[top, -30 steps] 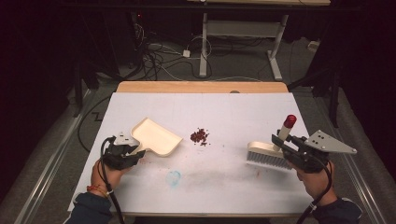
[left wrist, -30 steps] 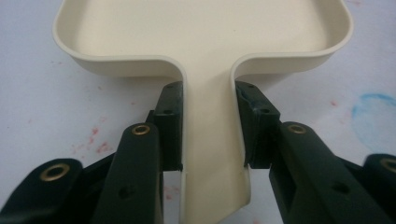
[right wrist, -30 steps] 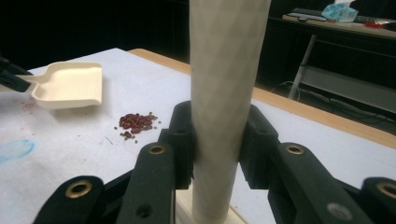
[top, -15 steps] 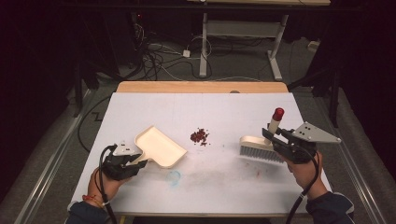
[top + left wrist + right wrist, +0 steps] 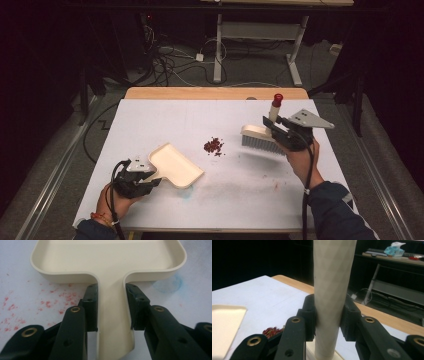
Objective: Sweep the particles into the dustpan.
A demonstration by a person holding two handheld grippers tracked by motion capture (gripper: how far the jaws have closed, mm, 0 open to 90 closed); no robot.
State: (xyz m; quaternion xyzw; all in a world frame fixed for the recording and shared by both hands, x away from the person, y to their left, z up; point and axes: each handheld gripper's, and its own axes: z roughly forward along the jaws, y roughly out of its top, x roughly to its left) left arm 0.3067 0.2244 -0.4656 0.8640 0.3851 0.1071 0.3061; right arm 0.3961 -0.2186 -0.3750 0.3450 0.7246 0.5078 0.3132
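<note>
Left gripper [image 5: 145,176] clamped on the flat handle of the cream plastic dustpan [image 5: 175,165], jaws pressed against both handle edges in the left gripper view, so the pan steers as one piece with the hand. Pan flat on the white table cover [image 5: 165,120], open lip turned toward the small heap of dark red crumbs [image 5: 214,146], near it but not touching: set as a catcher. Right gripper [image 5: 280,132] closed around the pale upright handle of the cream hand brush with grey bristles [image 5: 262,140], red cap on top; grip low on the stem, probably for firm control of the head. Bristles at or just above the cover, hard to tell which, on the far side of the heap from the pan. Heap thus between brush and pan, lined up for one sweep toward the lip. Faint red specks [image 5: 53,298] and a blue smudge [image 5: 167,284] on the cover beside the pan. Next, by judgement: pan held steady, brush drawn across the crumbs.
</note>
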